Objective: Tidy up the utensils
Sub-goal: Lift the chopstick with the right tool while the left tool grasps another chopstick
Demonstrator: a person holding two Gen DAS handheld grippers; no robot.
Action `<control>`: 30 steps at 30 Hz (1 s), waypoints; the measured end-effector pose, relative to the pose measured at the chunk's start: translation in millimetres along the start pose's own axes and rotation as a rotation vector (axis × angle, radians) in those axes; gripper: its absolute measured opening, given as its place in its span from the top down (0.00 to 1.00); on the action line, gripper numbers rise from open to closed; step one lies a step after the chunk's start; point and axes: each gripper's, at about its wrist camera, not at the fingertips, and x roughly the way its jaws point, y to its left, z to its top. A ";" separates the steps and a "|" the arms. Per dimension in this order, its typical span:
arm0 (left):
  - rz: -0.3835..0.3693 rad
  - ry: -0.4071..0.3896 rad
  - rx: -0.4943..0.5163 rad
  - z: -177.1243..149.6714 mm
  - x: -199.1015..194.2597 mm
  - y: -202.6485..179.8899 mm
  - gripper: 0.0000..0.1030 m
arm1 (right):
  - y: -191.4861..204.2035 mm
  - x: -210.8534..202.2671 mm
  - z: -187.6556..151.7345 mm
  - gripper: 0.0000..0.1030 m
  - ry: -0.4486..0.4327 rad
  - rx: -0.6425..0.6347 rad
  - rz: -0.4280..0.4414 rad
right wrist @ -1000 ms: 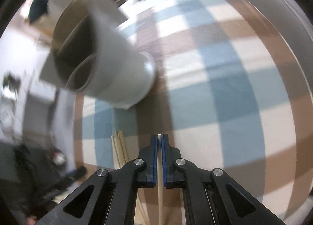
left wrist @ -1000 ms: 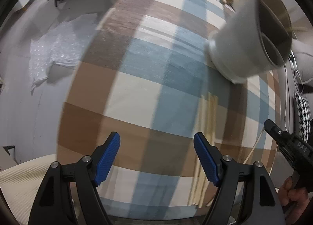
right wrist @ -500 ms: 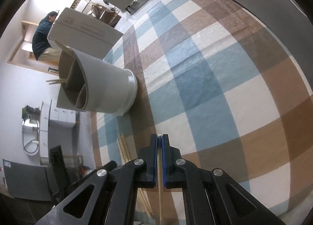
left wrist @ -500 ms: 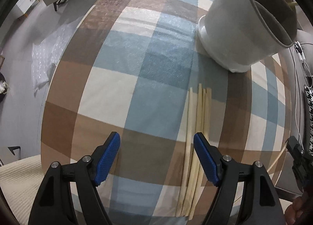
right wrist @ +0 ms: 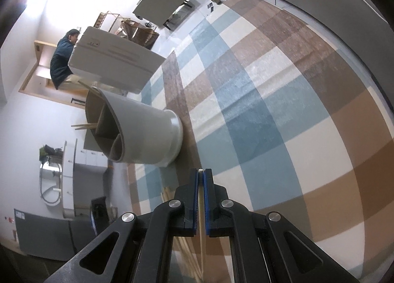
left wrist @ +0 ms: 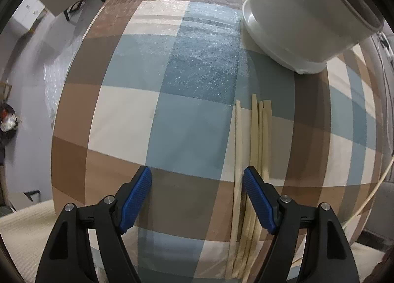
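The pale wooden chopsticks (left wrist: 256,150) lie side by side in a loose bundle on my checked tablecloth (left wrist: 192,100), just short of the grey divided holder (left wrist: 305,17). My left gripper (left wrist: 197,199) hangs wide open over them with one stick between its blue pads, untouched. My right gripper (right wrist: 200,199) is clamped on a single chopstick (right wrist: 201,211).

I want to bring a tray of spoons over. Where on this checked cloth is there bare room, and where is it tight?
Free: the wide stretch of checked cloth left of the chopsticks, out to the table's left edge. Tight: the strip between the chopsticks and the grey holder, just beyond their far tips. The left gripper hangs open beside the chopsticks.
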 end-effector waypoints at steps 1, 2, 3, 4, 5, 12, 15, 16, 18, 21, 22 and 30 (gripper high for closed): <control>0.005 -0.005 0.005 -0.1 -0.2 -0.6 0.29 | 1.4 0.3 0.7 0.97 -0.002 -0.004 0.002; 0.013 -0.009 0.008 0.7 -0.4 -1.2 0.29 | 3.1 0.8 1.1 0.97 -0.002 -0.009 0.004; 0.014 -0.010 0.008 0.6 -0.9 -3.5 0.29 | 5.2 1.7 1.0 0.97 -0.003 -0.015 0.003; 0.014 -0.011 0.006 1.8 -1.3 -4.9 0.30 | 6.1 2.4 1.2 0.97 -0.001 -0.016 0.005; 0.015 -0.016 0.009 0.5 -3.6 -11.8 0.31 | 6.8 2.4 1.4 0.97 -0.001 -0.018 0.008; 0.008 -0.021 0.076 2.9 -8.5 -37.5 0.76 | 12.2 2.2 2.6 0.97 -0.012 -0.045 0.004; 0.003 -0.035 0.113 1.7 -9.4 -43.7 0.92 | 11.0 4.3 2.3 0.97 -0.006 -0.042 -0.004; -0.008 -0.040 0.117 1.4 -9.7 -43.6 0.97 | 10.9 4.9 2.3 0.97 -0.003 -0.040 -0.004; -0.008 -0.050 0.121 3.4 -10.1 -43.9 0.98 | 11.6 6.6 1.3 0.97 0.002 -0.043 -0.011; -0.037 -0.055 0.094 3.8 -13.1 -41.0 0.99 | 14.9 7.7 0.1 0.97 0.003 -0.064 -0.025; -0.043 -0.062 0.084 3.9 -15.7 -38.9 0.99 | 16.1 8.3 -0.3 0.97 0.005 -0.071 -0.031; -0.132 -0.228 0.065 -3.8 -60.8 -24.7 0.99 | 27.3 12.5 -10.8 0.97 0.010 -0.140 -0.077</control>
